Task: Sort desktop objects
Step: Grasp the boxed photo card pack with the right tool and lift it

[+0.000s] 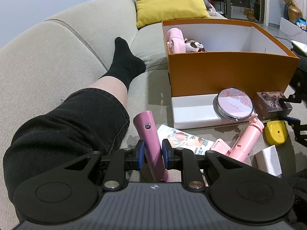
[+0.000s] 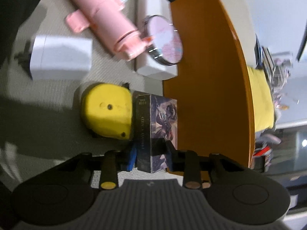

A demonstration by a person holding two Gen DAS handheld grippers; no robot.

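You are working on a grey sofa [image 1: 57, 44], with your leg [image 1: 107, 88] stretched along the cushions and the orange storage box [image 1: 230, 71] standing just past the clutter. By my reading the sort is only begun: the box holds a pink pouch [image 1: 175, 40] and a small plush toy [image 1: 194, 45] in its far left corner, and the rest of its white inside looks bare.

Still outside, in front of the box, lie a flat white box [image 1: 191, 111] with a round compact mirror [image 1: 235, 103] resting on its right end, a pink folding selfie stick [image 1: 243, 141], a peach-printed packet [image 1: 186, 140], a small white block [image 1: 268, 159], a yellow tape measure [image 2: 107, 111] and, touching it, a dark illustrated card box [image 2: 155, 130].

Your left gripper [image 1: 153, 153] is clamped on a slim pink tube [image 1: 151, 143], lifted clear of the cushion and angled toward the box; it has not gone in yet.

Your right gripper [image 2: 150, 156] straddles the near end of the card box, which stands beside the orange wall. Its pads sit against the box's sides, though the view is blurred, so treat that grip as likely, not certain.
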